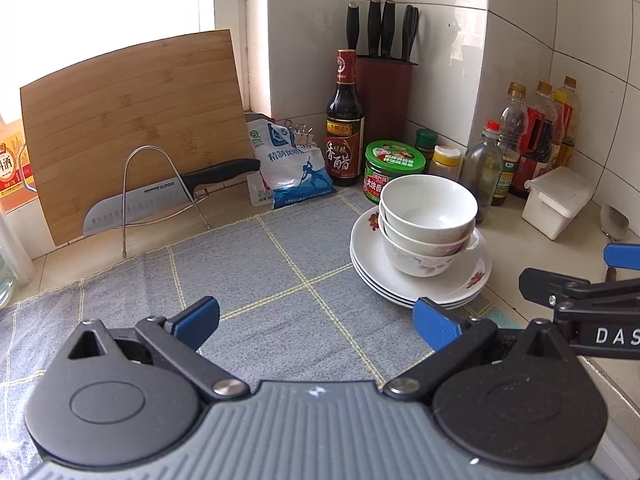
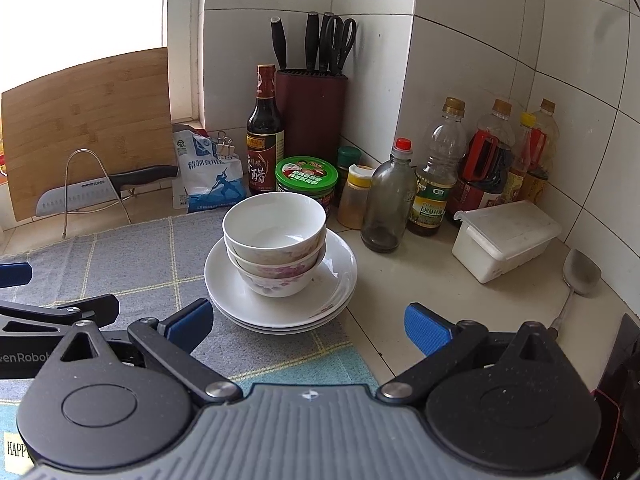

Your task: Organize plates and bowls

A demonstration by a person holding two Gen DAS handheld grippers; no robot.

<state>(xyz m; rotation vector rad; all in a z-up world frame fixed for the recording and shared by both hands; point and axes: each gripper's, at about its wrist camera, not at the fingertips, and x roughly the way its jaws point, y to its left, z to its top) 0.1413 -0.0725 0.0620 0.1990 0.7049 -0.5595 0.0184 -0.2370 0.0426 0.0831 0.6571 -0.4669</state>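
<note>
Three white bowls (image 1: pixel 428 216) with pink flower prints are nested inside each other on a stack of three white plates (image 1: pixel 460 292), at the right edge of a grey checked cloth (image 1: pixel 260 272). The bowls (image 2: pixel 276 236) and plates (image 2: pixel 340 280) also show in the right wrist view, straight ahead. My left gripper (image 1: pixel 316 320) is open and empty over the cloth, left of and nearer than the stack. My right gripper (image 2: pixel 308 324) is open and empty just in front of the plates. It also shows in the left wrist view (image 1: pixel 568 280).
A bamboo cutting board (image 1: pixel 132 128) and a knife on a wire rack (image 1: pixel 160 196) stand at the back left. A salt bag (image 1: pixel 292 164), vinegar bottle (image 1: pixel 344 120), knife block (image 1: pixel 384 88), green-lidded jar (image 1: pixel 394 168), several bottles (image 2: pixel 460 176), a white box (image 2: pixel 504 240) and a spoon (image 2: pixel 580 272) line the tiled walls.
</note>
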